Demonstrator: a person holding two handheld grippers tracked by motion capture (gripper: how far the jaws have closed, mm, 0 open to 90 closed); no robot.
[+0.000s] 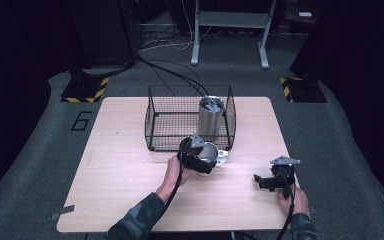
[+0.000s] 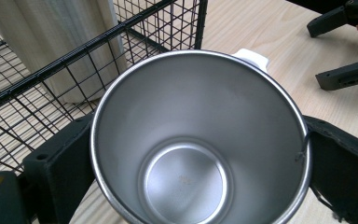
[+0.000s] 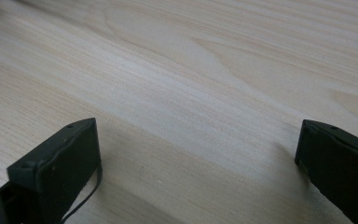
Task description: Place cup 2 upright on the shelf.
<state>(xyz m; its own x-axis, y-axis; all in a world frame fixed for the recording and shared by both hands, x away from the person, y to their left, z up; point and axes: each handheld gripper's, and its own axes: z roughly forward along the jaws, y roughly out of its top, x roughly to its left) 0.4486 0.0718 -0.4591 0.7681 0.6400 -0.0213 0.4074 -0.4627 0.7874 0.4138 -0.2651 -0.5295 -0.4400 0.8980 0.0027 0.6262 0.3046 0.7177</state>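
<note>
1. Your left tool (image 2: pixel 200 186) is clamped on a steel cup (image 2: pixel 200 140), one black jaw pressed against each side of its wall. In the left gripper view you look straight down into its bare inside.
2. From above, that cup (image 1: pixel 209 152) sits near the middle of the surface (image 1: pixel 120 175), just in front of the wire basket (image 1: pixel 190 119), with your left tool (image 1: pixel 196 156) around it.
3. A white part (image 2: pixel 251 57) shows at the cup's far rim; you cannot tell what it is.
4. Inside the basket a second steel cup (image 1: pixel 210 117) stands upright toward its right side. A pale upright shape beyond the mesh (image 2: pixel 51 74) in the left gripper view is likely this cup.
5. Your right tool (image 1: pixel 266 181) rests near the right front of the surface, well apart from the cup. Its jaws are spread wide with only bare wood (image 3: pixel 191 93) between them.
6. Your right tool (image 2: pixel 345 46) also shows at the top right of the left gripper view, jaws apart.
7. Cables (image 1: pixel 175 70) trail off the surface's far edge across the floor.
</note>
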